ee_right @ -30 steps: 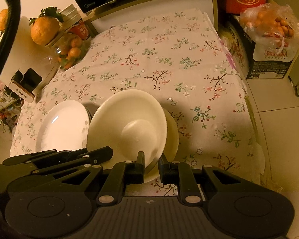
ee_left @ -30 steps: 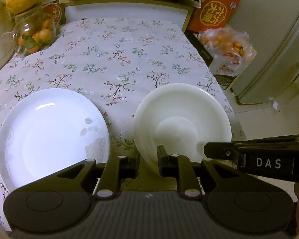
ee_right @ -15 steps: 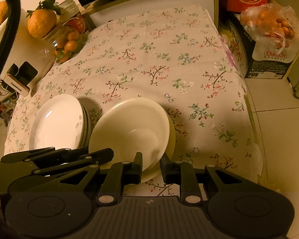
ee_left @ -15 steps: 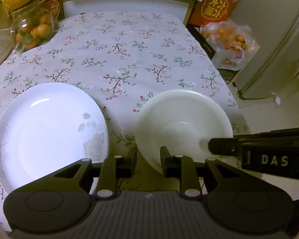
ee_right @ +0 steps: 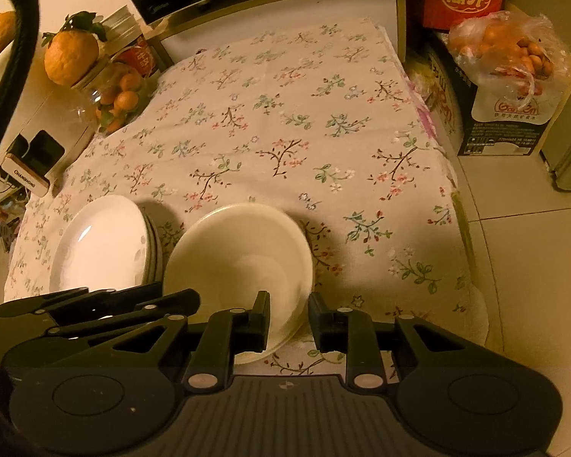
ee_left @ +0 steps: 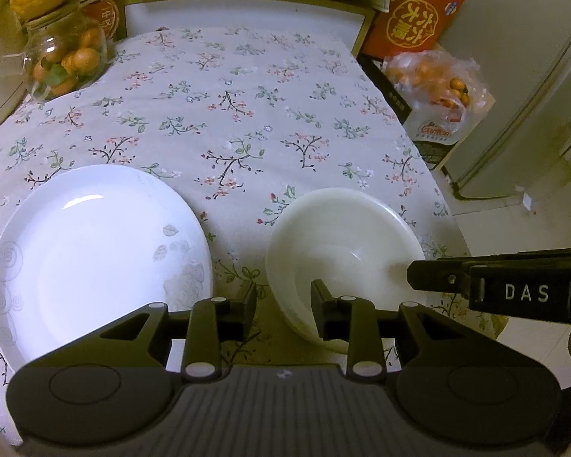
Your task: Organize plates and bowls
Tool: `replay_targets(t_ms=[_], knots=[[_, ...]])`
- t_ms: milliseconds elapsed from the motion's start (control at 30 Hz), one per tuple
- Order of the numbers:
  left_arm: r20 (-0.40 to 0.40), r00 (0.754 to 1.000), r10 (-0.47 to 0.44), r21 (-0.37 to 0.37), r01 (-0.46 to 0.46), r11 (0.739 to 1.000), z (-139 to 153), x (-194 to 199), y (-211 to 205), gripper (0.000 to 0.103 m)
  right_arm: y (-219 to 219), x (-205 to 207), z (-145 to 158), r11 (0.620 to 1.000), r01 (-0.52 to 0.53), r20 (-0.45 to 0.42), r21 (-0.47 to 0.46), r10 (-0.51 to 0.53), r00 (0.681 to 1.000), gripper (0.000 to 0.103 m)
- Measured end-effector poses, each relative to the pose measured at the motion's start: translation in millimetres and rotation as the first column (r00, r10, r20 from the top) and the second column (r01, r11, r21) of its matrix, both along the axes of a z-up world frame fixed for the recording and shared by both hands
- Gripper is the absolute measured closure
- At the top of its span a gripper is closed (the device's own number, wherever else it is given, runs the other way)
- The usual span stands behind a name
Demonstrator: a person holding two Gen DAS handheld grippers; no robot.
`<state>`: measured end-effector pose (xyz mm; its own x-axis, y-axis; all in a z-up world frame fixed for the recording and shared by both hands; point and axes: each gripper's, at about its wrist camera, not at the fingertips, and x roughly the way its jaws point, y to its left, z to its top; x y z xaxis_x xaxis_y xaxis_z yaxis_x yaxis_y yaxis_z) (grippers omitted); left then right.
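since the earlier frames the white bowl (ee_left: pixel 344 247) goes from tilted up on its edge to sitting level on the bowl below it, and both grippers now have their jaws apart where they were pinched on its rim. left gripper (ee_left: pixel 283 306) stands narrowly open, its jaws either side of the bowl's near rim at lower centre, not clamped. right gripper (ee_right: pixel 287 318) is likewise narrowly open astride the near rim of the bowl stack (ee_right: pixel 240 262), holding nothing. in the right wrist view the plate stack (ee_right: pixel 102 243) sits at lower left, just beside the bowls, on the floral-clothed surface (ee_right: pixel 285 122). judging from this, plates are piled and bowls are nested, so the sorting looks nearly or fully done; no loose dish shows elsewhere. what remains seems to be pulling both grippers clear.
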<state>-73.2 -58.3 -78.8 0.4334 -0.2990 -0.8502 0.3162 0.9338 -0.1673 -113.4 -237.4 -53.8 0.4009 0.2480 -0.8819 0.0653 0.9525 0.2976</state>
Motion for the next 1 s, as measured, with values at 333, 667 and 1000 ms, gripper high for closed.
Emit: replay_targets(t_ms=[333,667,1000], knots=[[0.010,1.000,0.003,-0.026,-0.003,1.000,6.1,1.3,4.4,0.073,-1.8,1.3,2.5,1.000,0.001,0.012,0.005,-0.001,1.000,0.079],[0.012,1.000,-0.009,-0.038,0.009,0.999,4.5,6.4,2.4,0.062,-7.9,4.5,2.9,1.000,0.025,0.021,0.005,-0.025,0.999,0.065],[0.022,0.999,-0.029,-0.023,0.029,0.999,0.7,13.5,-0.6,0.046,-10.2,10.3,-2.7,0.999,0.040,0.009,-0.022,-0.040,0.999,0.044]])
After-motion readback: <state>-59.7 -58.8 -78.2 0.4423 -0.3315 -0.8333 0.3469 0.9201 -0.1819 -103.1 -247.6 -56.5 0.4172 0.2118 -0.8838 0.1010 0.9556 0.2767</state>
